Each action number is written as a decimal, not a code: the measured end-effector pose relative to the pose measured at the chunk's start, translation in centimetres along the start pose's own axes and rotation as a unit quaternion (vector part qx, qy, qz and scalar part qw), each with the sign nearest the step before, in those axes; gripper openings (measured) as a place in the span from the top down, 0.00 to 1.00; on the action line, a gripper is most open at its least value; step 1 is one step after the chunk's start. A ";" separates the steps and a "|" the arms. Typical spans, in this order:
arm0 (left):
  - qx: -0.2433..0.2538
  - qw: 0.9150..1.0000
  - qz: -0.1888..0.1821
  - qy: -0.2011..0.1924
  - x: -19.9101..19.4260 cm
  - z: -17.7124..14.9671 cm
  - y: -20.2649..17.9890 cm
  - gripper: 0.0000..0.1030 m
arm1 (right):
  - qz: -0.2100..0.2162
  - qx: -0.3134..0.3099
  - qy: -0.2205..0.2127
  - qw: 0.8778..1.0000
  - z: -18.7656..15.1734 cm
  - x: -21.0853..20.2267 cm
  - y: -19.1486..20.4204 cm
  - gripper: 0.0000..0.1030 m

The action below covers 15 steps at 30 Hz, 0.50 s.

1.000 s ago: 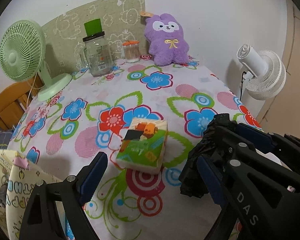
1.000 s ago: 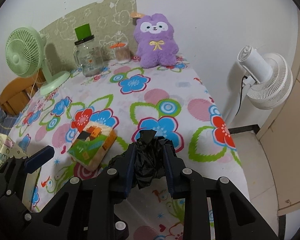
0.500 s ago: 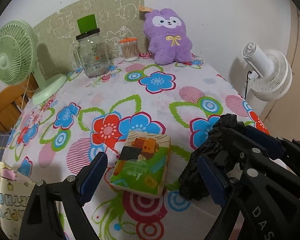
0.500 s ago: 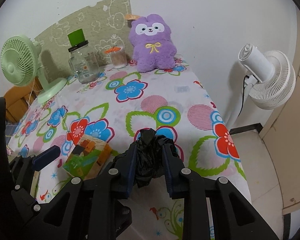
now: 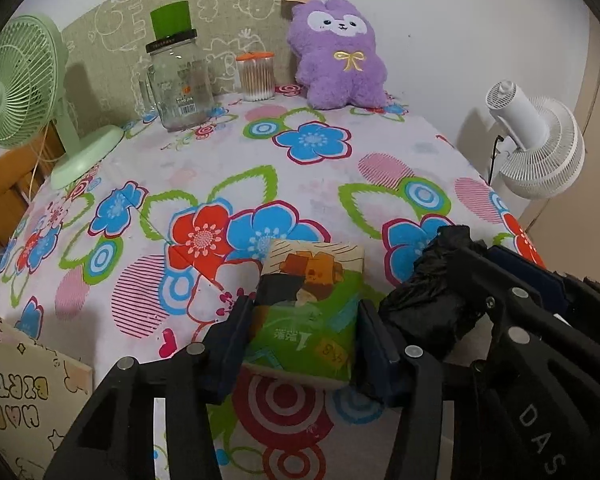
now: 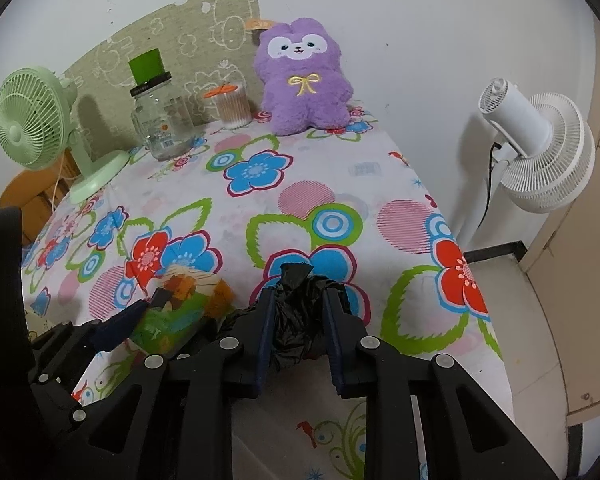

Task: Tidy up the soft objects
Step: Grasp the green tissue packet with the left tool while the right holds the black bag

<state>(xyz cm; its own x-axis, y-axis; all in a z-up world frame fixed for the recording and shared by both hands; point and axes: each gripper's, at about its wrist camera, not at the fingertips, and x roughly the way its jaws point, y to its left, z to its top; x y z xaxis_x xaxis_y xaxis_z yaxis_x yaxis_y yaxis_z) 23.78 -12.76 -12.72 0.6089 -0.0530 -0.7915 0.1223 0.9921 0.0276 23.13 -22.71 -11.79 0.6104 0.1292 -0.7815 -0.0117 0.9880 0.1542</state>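
Note:
A green tissue pack lies on the floral tablecloth. My left gripper is closed on its two sides. The pack also shows in the right wrist view, held by the left gripper. My right gripper is shut on a crumpled black plastic bag, held just above the table's front right; the bag also shows in the left wrist view. A purple plush toy sits upright at the far edge against the wall.
A glass jar with a green lid, a cotton swab tub and a green desk fan stand at the back. A white floor fan stands right of the table. A birthday bag is at front left.
My left gripper moved forward and closed from open onto the tissue pack. My right gripper kept its hold on the black bag and shifted slightly forward.

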 end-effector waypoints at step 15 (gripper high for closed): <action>-0.016 1.000 -0.020 0.000 -2.6 -1.5 0.3 0.55 | -0.002 0.000 -0.011 1.000 -0.9 -2.3 0.6 0.74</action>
<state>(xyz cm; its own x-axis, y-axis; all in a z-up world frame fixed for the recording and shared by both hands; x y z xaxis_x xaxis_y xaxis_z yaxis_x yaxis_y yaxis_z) 21.04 -12.15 -11.55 0.6037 -0.0927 -0.7918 0.1210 0.9924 -0.0239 20.96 -22.38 -10.45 0.6284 0.1234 -0.7681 -0.0096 0.9885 0.1510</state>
